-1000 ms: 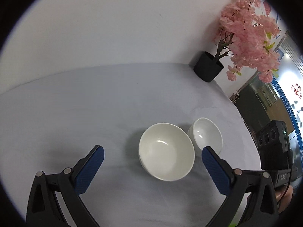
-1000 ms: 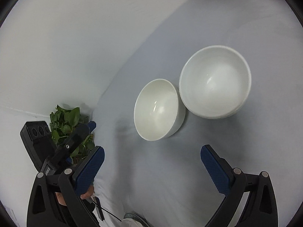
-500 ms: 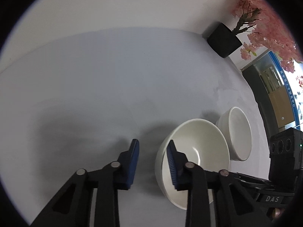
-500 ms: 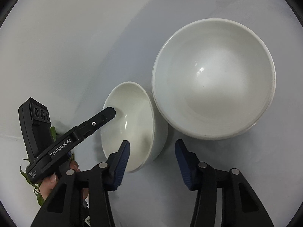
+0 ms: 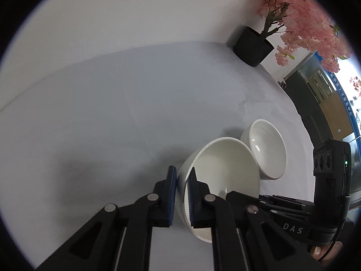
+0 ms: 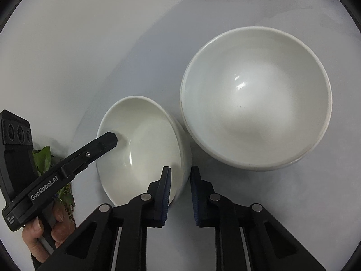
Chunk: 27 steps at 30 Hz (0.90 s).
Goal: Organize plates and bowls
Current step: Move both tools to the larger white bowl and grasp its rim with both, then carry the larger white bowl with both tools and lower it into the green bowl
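glossy white glazed ceramic, round and deep, makes up the tilted bowl (image 5: 225, 164), tipped on the matte grey table (image 5: 112, 113) just beside the upright second bowl (image 5: 268, 144). the left gripper (image 5: 182, 180) has its ribbed blue pads pinched on the rim farthest from the second bowl, while the right gripper (image 6: 180, 187) is clamped across the wall nearest it. a square black pot (image 5: 252, 47) sits well beyond the second bowl.
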Each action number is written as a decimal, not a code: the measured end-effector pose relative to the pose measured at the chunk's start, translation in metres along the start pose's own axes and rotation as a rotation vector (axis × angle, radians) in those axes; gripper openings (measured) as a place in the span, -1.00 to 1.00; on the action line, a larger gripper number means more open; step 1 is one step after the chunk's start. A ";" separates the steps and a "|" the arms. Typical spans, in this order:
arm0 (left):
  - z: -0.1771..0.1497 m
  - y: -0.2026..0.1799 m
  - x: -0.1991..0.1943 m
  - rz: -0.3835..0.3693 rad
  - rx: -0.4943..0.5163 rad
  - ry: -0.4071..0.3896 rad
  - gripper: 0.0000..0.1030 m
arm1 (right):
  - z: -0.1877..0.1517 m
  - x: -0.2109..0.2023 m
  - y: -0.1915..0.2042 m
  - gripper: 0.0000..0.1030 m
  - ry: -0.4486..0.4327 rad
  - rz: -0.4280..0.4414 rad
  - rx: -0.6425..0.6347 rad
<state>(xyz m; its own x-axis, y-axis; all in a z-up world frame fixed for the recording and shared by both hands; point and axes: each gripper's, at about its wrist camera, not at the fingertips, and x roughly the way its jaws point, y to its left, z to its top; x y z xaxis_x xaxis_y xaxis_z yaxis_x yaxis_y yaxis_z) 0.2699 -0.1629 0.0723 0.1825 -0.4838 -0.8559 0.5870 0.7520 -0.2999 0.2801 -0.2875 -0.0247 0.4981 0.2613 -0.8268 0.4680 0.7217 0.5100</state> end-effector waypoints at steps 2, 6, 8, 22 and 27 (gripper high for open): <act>-0.007 -0.006 -0.017 0.012 0.008 -0.024 -0.85 | -0.003 -0.006 0.013 -0.78 -0.019 -0.002 -0.031; -0.028 -0.023 -0.051 0.031 0.025 -0.068 -0.86 | -0.007 -0.029 0.037 -0.86 -0.076 -0.013 -0.115; -0.039 -0.035 -0.068 0.047 0.026 -0.094 -0.86 | -0.020 -0.054 0.051 -0.89 -0.117 -0.022 -0.173; -0.158 -0.124 -0.131 0.092 -0.014 -0.180 -0.88 | -0.154 -0.214 0.069 -0.93 -0.274 -0.100 -0.498; -0.195 -0.155 -0.130 0.063 -0.018 -0.176 -0.88 | -0.209 -0.257 0.013 -0.92 -0.291 -0.136 -0.541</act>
<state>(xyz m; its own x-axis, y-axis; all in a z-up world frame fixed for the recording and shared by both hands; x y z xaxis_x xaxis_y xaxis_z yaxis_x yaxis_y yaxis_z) 0.0016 -0.1296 0.1476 0.3547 -0.5049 -0.7869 0.5563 0.7904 -0.2565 0.0055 -0.2113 0.1453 0.6741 0.0137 -0.7385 0.1436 0.9783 0.1493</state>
